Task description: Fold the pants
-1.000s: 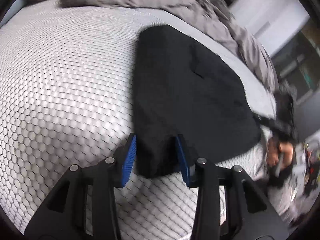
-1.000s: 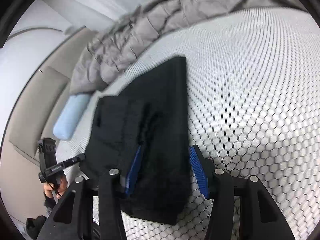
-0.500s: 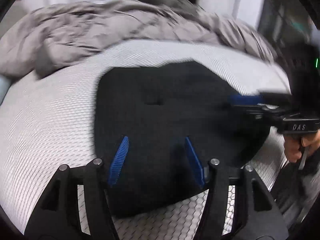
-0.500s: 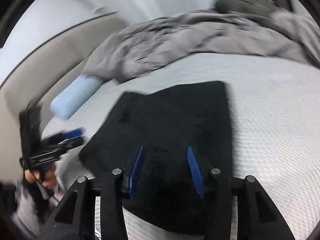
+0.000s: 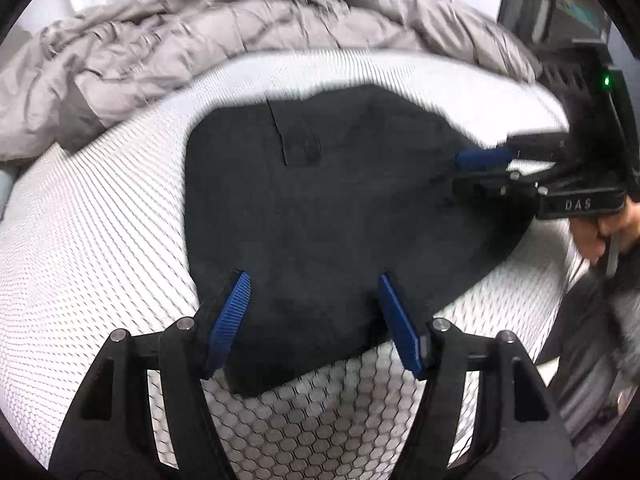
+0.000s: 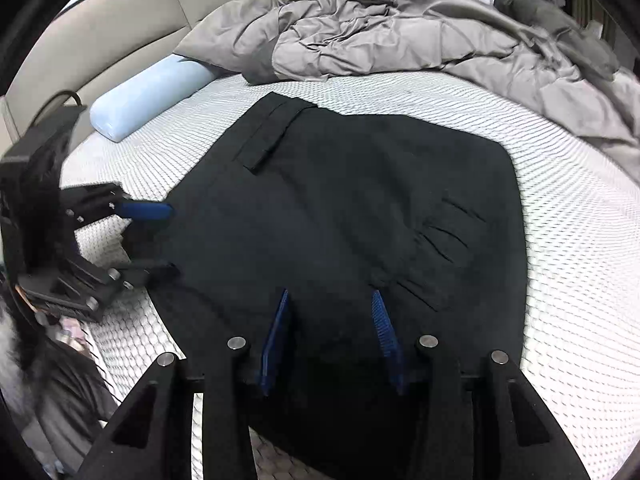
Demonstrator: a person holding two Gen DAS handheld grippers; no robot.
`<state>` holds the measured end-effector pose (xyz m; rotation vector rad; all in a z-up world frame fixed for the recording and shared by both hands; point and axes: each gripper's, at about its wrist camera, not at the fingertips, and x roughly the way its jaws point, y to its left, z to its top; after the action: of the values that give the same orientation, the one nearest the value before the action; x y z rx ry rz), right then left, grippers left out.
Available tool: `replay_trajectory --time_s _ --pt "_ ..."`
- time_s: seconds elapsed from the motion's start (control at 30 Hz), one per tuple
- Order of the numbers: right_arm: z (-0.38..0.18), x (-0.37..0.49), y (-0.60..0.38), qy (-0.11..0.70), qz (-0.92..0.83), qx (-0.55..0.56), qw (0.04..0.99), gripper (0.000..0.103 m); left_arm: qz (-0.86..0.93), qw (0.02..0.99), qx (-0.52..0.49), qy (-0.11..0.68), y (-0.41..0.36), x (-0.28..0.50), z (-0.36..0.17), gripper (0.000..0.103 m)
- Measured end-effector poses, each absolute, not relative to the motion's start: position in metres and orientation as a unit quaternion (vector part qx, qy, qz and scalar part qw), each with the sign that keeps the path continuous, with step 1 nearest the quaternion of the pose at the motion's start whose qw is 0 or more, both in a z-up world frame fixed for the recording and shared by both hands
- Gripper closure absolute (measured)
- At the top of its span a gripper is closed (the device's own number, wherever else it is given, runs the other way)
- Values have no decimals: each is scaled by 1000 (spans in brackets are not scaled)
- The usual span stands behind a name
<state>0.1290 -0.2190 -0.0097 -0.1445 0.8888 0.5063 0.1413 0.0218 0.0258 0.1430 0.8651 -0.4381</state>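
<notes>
The black pants point(image 5: 320, 208) lie folded flat on the white honeycomb mattress point(image 5: 92, 248); they fill the middle of the right wrist view point(image 6: 360, 208). My left gripper point(image 5: 314, 292) is open and empty, its blue pads above the near edge of the pants. It also shows at the left of the right wrist view point(image 6: 168, 240), at the pants' left edge. My right gripper point(image 6: 330, 308) is open and empty over the near part of the pants. It shows at the right of the left wrist view point(image 5: 460, 172), over the pants' right edge.
A rumpled grey duvet point(image 6: 400, 28) is heaped along the far side of the bed. A light blue bolster pillow point(image 6: 148, 96) lies at the far left by the beige headboard point(image 6: 92, 36). The mattress edge point(image 5: 532, 308) drops off at the right.
Both grippers have let go of the pants' edge, lifted and swung to face the bed's far side. Their jaws stand wider open. The pants lie flat.
</notes>
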Motion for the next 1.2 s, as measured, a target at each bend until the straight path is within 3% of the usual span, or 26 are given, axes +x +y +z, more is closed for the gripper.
replay_trajectory --time_s 0.1,0.17,0.37,0.6,0.73,0.83,0.97,1.2 --pt "9 137 -217 391 260 -25 883 56 -202 900 84 376 14 158 43 39" --pt "16 160 -203 377 246 -13 893 49 -190 901 100 376 6 188 43 39" --pt "-22 217 -175 447 227 -59 863 50 -205 866 74 451 5 262 2 38" --pt "-19 192 -184 445 219 -130 858 50 -192 871 47 450 32 254 15 34" --pt "7 192 -187 424 238 -69 871 47 -158 901 17 404 40 264 33 34" --pt "10 208 -171 406 229 -66 882 47 -126 886 -11 446 41 295 13 34" --pt "-24 233 -157 466 192 -89 859 47 -119 867 -58 481 52 313 -15 27" --pt "-3 193 -194 426 193 -109 877 47 -118 880 -43 458 66 265 12 36"
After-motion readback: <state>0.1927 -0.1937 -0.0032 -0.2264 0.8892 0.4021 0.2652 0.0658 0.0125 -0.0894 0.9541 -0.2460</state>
